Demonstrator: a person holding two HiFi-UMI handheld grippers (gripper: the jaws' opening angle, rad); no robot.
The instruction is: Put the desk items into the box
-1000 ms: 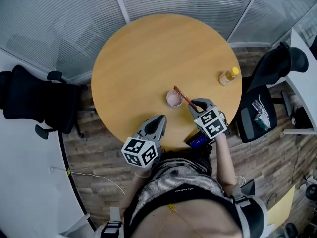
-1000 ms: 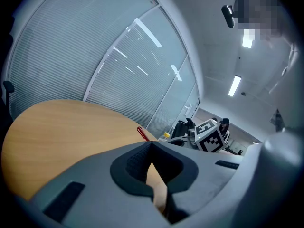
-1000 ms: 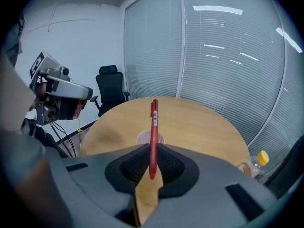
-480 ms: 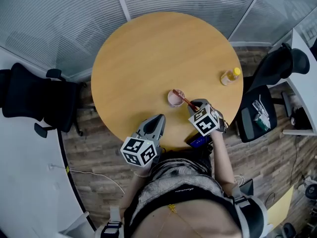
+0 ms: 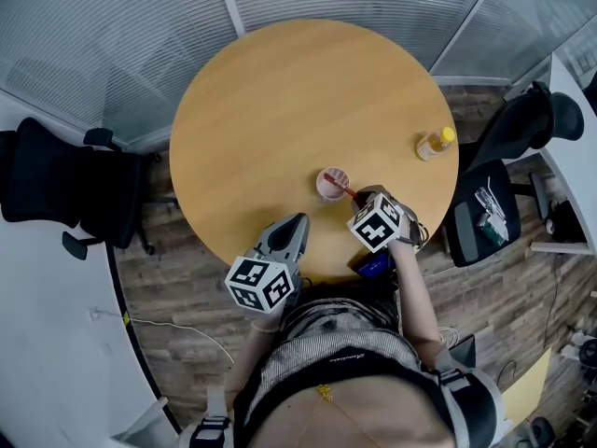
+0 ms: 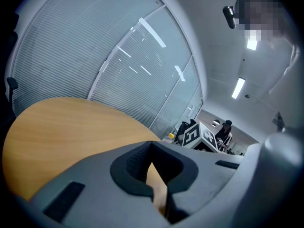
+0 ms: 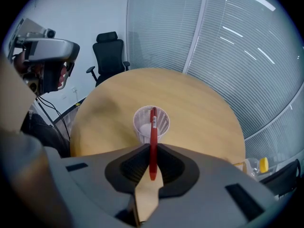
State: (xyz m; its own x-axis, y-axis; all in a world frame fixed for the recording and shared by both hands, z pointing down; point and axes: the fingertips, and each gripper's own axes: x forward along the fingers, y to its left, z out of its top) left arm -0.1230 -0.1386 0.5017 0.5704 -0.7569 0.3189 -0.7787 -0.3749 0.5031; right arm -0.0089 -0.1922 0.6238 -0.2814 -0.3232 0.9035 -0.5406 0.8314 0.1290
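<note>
- head view: the right gripper (image 5: 362, 197) is at the near edge of the table (image 5: 280, 91). it holds a red pen (image 5: 341, 188) that points into a small mesh cup (image 5: 328, 184). the left gripper (image 5: 295, 224) hangs by the near edge too. a yellow bottle (image 5: 431, 144) stands near the right edge.
- left gripper view: the jaws are pressed together with nothing in them.
- right gripper view: the jaws pinch the pen near its back end, and its tip is over the cup. i think the pen is light, stiff and slippery, so a hold nearer the middle would wobble less. the cup looks light and could tip.
</note>
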